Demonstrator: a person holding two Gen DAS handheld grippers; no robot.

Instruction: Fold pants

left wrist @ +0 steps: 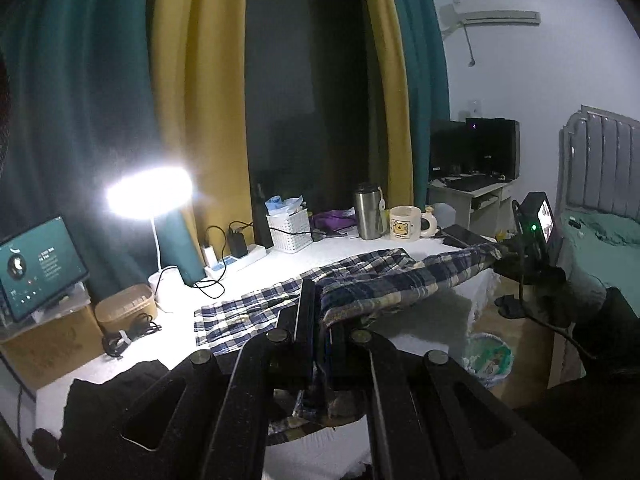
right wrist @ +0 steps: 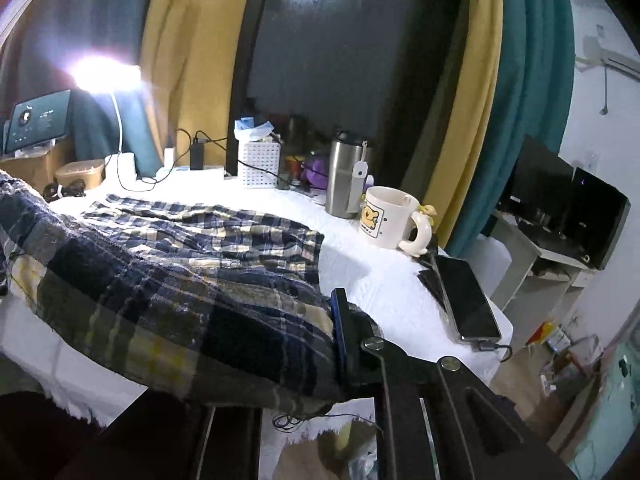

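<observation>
Two grippers, left (left wrist: 318, 316) and right (right wrist: 336, 344), one pants (right wrist: 192, 264).

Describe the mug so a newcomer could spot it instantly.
Start at the white-covered table under the yellow curtain. At its far right, beside the steel tumbler, stands the mug. It alone is cream ceramic, printed with a cartoon bear, its handle toward the phone.

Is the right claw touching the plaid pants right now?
Touching. The right wrist view shows the right claw shut on the plaid pants, the cloth bunched against its blue-padded finger and stretched taut leftward over the table's near edge.
</observation>
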